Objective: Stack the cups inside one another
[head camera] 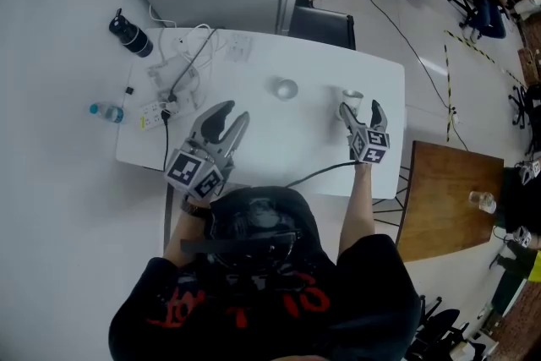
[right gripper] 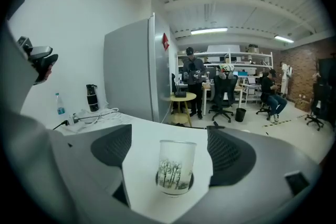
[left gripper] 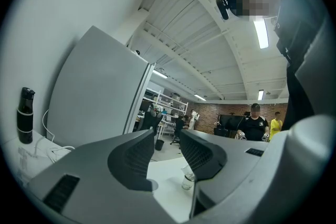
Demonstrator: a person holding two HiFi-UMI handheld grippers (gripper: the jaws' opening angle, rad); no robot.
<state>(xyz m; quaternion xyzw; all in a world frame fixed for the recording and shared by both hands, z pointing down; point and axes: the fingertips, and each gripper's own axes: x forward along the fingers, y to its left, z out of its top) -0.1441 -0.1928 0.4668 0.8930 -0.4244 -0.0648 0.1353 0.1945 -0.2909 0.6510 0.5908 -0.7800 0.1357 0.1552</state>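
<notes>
- Two cups stand well apart on the desk [head camera: 270, 139] in the head view. The plain cup [head camera: 286, 88] is near the middle, toward the far edge, and the printed cup [head camera: 352, 99] is close to the right edge. The right tool [head camera: 360, 109] reaches around the printed cup. The left tool [head camera: 234, 114] waits nearer the front edge.
- Left gripper view: the left tool [left gripper: 167, 157] is spread, with nothing between its jaws. A distant cup [left gripper: 188, 182] shows beyond the gap; I cannot tell which one. This tool is best kept clear for now.
- Right gripper view: the right tool [right gripper: 168, 149] stands wide. The printed cup [right gripper: 176, 168] is upright and centred between the pads, and neither pad touches it. The pads should close evenly at mid-wall and gently, since a light cup tips easily. It should then lift straight up before crossing to the plain cup.
</notes>
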